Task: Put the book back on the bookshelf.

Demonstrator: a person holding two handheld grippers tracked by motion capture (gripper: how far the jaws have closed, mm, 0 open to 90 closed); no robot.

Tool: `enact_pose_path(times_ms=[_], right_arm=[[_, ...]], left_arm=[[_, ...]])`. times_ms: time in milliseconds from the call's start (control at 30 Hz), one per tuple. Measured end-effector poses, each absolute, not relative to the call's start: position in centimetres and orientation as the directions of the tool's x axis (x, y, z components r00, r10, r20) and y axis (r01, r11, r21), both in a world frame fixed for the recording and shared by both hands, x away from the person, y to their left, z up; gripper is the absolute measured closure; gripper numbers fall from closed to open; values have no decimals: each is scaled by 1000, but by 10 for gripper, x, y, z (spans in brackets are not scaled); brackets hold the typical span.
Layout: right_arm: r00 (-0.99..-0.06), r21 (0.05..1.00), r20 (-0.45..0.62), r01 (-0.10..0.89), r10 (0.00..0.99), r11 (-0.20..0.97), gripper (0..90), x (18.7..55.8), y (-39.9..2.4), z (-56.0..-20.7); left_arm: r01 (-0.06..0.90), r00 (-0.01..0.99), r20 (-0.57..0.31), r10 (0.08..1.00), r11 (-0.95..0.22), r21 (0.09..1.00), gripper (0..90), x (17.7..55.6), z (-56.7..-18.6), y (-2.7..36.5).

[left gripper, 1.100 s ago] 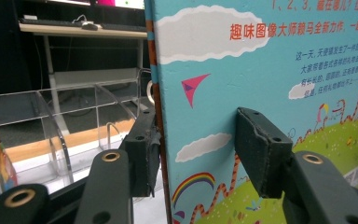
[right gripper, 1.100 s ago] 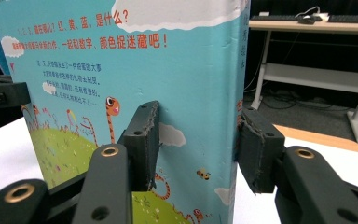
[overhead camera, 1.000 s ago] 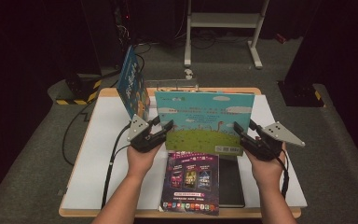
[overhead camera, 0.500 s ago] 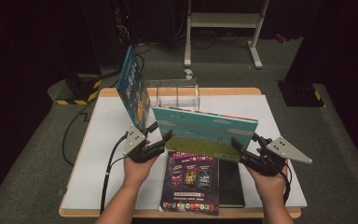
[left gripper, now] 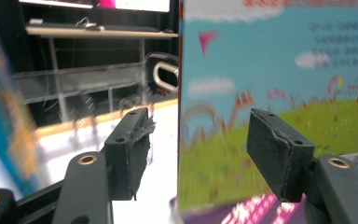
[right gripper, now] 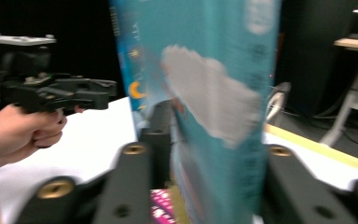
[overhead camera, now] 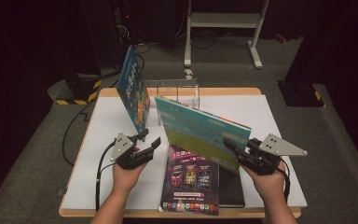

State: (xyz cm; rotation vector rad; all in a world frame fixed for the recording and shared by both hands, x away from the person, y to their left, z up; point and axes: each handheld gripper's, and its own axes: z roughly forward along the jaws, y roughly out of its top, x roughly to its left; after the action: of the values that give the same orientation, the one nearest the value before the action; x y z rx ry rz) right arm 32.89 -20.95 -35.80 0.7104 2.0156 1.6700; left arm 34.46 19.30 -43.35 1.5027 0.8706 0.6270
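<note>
A teal picture book (overhead camera: 200,130) hangs tilted over the table, its far end near a clear rack (overhead camera: 177,93). My right gripper (overhead camera: 230,147) is shut on its near right corner. Its jaws have just been closing, and in the right gripper view the book (right gripper: 205,84) fills the gap between them at the right gripper (right gripper: 205,186). My left gripper (overhead camera: 149,141) stands open to the left of the book, apart from it. Its jaws have just been opening. The left gripper (left gripper: 198,149) looks past its pads (left gripper: 130,149) at the book's edge (left gripper: 284,70), which they do not touch.
A blue book (overhead camera: 133,93) leans upright at the rack's left. A purple magazine (overhead camera: 191,179) lies flat near the front edge on a black book (overhead camera: 230,189). The white tabletop (overhead camera: 98,140) lies bare to the left. The left hand and its gripper (right gripper: 60,95) are seen across the book.
Both grippers held the teal book's lower corners a second ago. The left gripper has let go and drawn back to the left. The book has swung, its left end now toward the rack.
</note>
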Motion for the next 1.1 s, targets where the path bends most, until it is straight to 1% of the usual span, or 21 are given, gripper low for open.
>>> enact_pose_path(times_ms=[33,67,100,133,233,300,633,833,1100], right_arm=[[-790,983,-7,109,613,151,803,328,-207,-358],[-754,980,-17,118,657,161,804,325,-202,-357],[-745,980,7,139,667,145,808,326,-202,-356],[-751,982,22,140,660,126,809,328,-203,-357],[-737,984,25,136,675,113,809,328,-199,-358],[-725,986,35,138,688,96,809,329,-196,-358],[-689,989,18,120,725,89,809,335,-165,-362],[-682,988,-8,110,732,112,809,340,-145,-362],[-680,981,-24,126,733,148,808,352,-120,-358]], left_arm=[[169,565,-113,817,19,985,395,343,-435,197],[172,559,-114,821,20,985,395,340,-437,200],[175,554,-112,825,16,984,396,338,-438,204],[179,548,-113,829,15,984,397,336,-440,208],[182,537,-107,837,9,983,400,333,-442,213],[206,519,-128,845,21,978,402,331,-444,221],[229,514,-164,842,49,972,405,330,-453,229],[236,516,-168,840,49,970,406,329,-455,231],[234,521,-164,838,45,971,408,328,-454,230]])
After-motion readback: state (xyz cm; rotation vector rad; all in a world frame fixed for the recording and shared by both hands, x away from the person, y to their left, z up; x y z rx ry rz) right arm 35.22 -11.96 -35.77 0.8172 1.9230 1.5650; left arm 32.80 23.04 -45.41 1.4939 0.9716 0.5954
